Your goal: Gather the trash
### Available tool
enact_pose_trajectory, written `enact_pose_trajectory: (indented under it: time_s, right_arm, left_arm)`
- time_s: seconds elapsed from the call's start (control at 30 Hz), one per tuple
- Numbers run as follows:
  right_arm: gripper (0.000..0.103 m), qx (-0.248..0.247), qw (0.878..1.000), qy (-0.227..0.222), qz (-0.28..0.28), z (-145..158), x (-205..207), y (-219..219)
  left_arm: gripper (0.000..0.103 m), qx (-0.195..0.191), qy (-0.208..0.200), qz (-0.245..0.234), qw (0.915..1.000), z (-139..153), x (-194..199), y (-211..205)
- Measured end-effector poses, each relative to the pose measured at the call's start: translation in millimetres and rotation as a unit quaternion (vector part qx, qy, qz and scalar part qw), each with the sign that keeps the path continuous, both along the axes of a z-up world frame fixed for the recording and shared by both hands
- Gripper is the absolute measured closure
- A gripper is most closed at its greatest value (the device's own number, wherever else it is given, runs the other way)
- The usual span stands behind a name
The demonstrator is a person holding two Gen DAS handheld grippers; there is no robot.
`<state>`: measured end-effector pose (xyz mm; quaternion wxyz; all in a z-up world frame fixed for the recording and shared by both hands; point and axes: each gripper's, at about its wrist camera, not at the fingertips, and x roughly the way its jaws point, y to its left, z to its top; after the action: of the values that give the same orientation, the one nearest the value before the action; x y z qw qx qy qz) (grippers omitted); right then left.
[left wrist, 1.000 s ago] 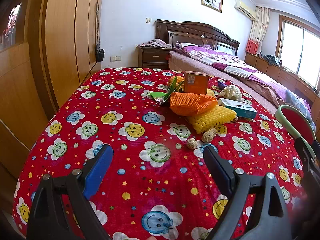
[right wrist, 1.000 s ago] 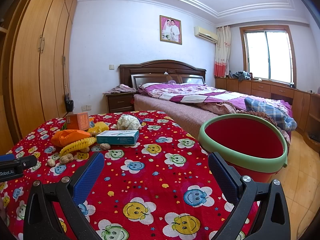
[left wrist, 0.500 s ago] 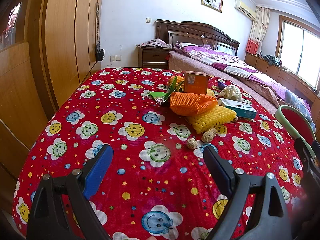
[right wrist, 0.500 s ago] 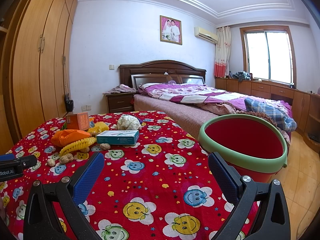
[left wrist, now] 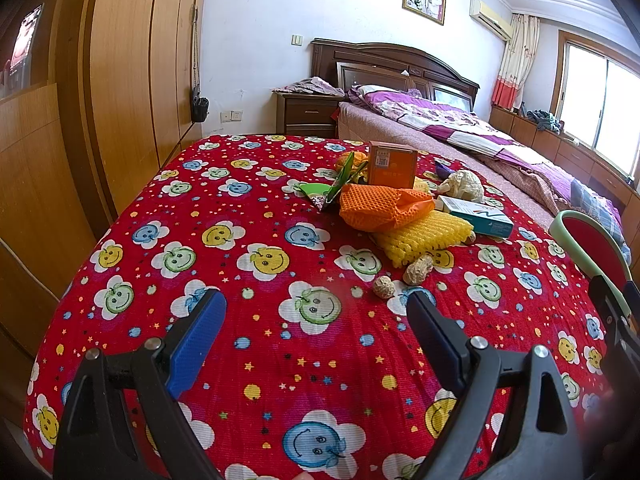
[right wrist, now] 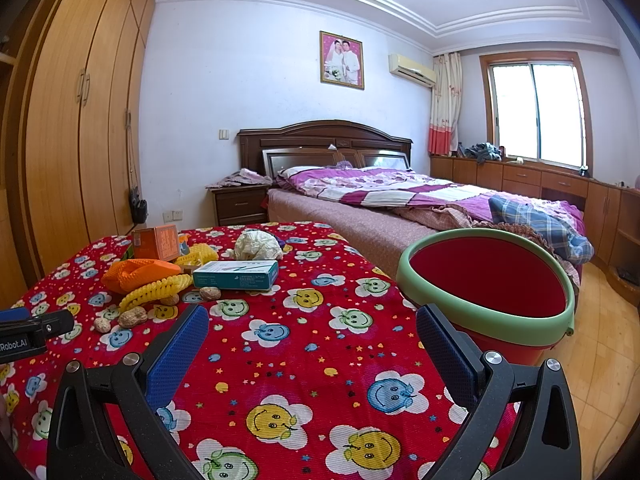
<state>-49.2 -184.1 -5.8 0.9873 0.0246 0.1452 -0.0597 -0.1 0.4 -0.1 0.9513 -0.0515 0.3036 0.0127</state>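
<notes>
On a table draped in a red smiley-flower cloth (left wrist: 256,216), a small heap of trash sits toward the far side. At the heart of the heap lies an orange foam net (left wrist: 380,208), which serves as the landmark. Just behind it stands an orange carton (left wrist: 391,164). Touching its near edge is a yellow foam net (left wrist: 428,236). To its right lies a teal and white box (left wrist: 478,216), and behind that box a crumpled white paper ball (left wrist: 460,186). To its left lies a green wrapper (left wrist: 332,188). Nearer the camera than the landmark, two peanut shells (left wrist: 418,270) rest on the cloth, close together. Well to the right of the heap, past the table edge, stands a red bucket with a green rim (right wrist: 486,276).

The left gripper (left wrist: 316,312) hovers over the near cloth, jaws spread wide, holding nothing. The right gripper (right wrist: 312,320) likewise hovers with jaws wide apart and empty, the bucket just beside its right finger.
</notes>
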Motion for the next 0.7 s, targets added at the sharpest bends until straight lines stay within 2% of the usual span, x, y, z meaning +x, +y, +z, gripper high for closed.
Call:
enact_pose_trajectory:
  time_s: [0.17,0.33,0.7]
  right_arm:
    - [0.0,0.004,1.0,0.003,0.001,0.4,0.0,-1.1]
    - [0.0,0.013,1.0,0.014,0.002,4.5,3.5,-4.8]
    - [0.0,0.04,0.994,0.094,0.045,0.1,31.1,-9.6]
  left_arm:
    - [0.011,0.001,0.008,0.002,1.0,2.4,-0.9,1.1]
    - [0.011,0.007,0.029,-0.017,0.9994,0.9,6.8,-5.4]
    - [0.014,0.0,0.048,-0.047,0.9977,20.3,36.5,-23.5]
